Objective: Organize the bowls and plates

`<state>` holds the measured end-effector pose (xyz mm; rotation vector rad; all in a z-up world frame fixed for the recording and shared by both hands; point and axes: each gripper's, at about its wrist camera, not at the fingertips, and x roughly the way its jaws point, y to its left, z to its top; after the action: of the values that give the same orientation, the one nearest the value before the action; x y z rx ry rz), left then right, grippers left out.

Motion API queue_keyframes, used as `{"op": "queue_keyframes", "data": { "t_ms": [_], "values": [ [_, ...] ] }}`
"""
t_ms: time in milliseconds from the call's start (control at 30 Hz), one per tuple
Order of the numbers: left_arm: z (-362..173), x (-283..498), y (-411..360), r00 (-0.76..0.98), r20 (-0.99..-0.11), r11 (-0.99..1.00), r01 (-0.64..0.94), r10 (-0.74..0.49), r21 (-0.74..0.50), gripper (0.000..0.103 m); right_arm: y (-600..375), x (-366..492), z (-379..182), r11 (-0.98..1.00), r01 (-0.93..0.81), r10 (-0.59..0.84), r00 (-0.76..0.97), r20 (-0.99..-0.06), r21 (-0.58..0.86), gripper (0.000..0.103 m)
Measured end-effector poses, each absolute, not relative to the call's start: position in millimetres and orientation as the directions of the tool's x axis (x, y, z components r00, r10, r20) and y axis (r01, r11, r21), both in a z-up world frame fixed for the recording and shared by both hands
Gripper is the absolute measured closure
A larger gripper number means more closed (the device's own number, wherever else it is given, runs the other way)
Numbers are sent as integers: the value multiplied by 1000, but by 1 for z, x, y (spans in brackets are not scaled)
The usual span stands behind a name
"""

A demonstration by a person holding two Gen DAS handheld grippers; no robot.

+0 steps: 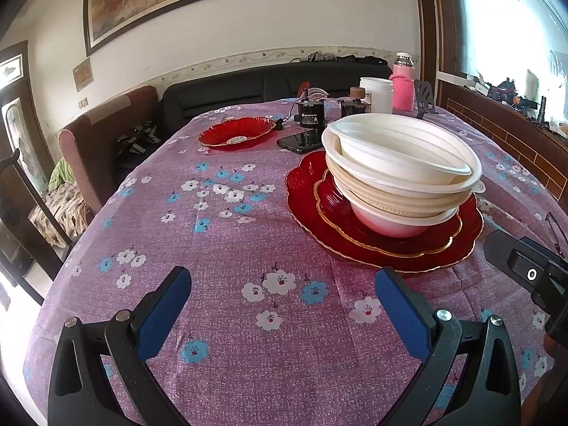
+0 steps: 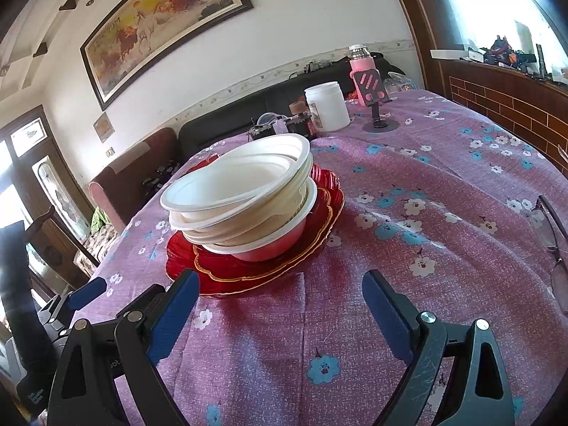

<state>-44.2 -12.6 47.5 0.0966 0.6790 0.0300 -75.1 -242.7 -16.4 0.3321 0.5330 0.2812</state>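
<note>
From the left wrist, the left gripper point(image 1: 282, 301) hangs released over the bench point(image 1: 220, 248), holding nothing. Ahead to its right, white bowls point(image 1: 401, 170) sit nested on stacked red plates point(image 1: 309, 195); one red plate point(image 1: 236, 133) lies apart, farther back. I'd say that stray plate comes next.

From the right wrist, the right gripper point(image 2: 280, 305) is spread too, empty, just short of the stack, whose top bowl point(image 2: 238, 177) sits tilted.

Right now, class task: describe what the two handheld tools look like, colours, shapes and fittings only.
Both match. The left tool and right tool each have two black, triangular-cutout plastic arms joined by round silver pins, ending in flat fingers covered with textured blue pads. The right tool's arms look scuffed. No cables or sleeves show.
</note>
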Motion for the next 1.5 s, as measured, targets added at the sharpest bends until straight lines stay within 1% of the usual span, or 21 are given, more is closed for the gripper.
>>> {"op": "queue_keyframes", "data": {
  "t_ms": [867,1500],
  "values": [
    [50,-44,-12,780,-621,993,-6,76,115,0,-241,-74,-16,907,-177,347,827,-441,381,8],
    [46,-39,-9,764,-642,995,-2,69,104,0,-242,-78,-16,903,-191,360,827,-433,385,8]
  ]
}}
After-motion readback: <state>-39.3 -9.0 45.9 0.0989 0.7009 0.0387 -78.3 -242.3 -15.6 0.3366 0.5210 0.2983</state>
